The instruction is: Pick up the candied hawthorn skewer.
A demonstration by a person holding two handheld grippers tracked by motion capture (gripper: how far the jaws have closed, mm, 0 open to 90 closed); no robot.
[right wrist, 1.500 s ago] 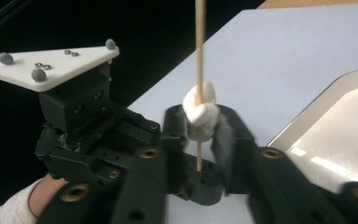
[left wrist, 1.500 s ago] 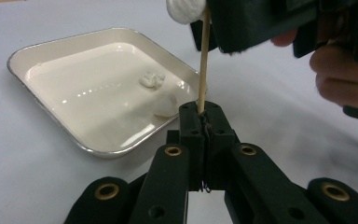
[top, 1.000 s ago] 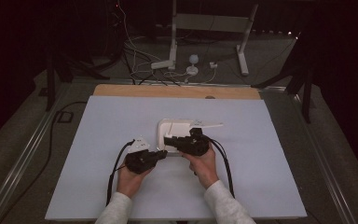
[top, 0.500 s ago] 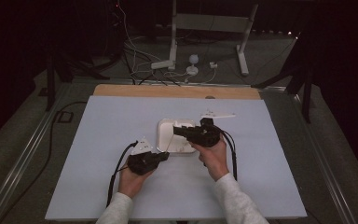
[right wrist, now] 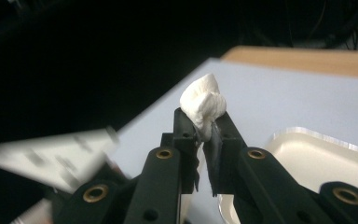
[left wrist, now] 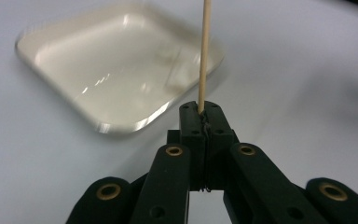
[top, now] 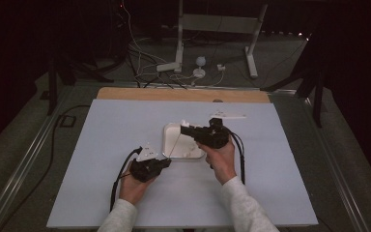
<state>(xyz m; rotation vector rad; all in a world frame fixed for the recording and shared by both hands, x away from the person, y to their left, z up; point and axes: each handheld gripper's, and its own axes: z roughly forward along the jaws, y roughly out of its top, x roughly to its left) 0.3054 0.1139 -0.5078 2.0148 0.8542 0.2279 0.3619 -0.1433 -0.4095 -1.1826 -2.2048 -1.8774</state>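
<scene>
My left gripper (top: 167,161) is at the near left of the tray, shut on the lower end of a thin wooden skewer (left wrist: 203,56). The skewer (top: 174,145) slants up and away over the shallow white tray (top: 170,133). My right gripper (top: 184,128) is held above the tray, pointing left, shut on a soft white lump like a marshmallow (right wrist: 203,101). The lump (top: 185,123) sits close to the skewer's upper end; I cannot tell whether they touch. In the left gripper view (left wrist: 200,111) the tray (left wrist: 98,60) lies just beyond the jaws.
The pale blue board (top: 101,145) spreads wide around the tray, with a wooden strip (top: 174,94) along its far edge. Beyond that are floor cables and a white stand (top: 178,43). The tray's rim (right wrist: 317,137) lies below the right gripper.
The right gripper has risen and moved a little away from me with the white lump in it. The left gripper has stayed in place with the skewer.
</scene>
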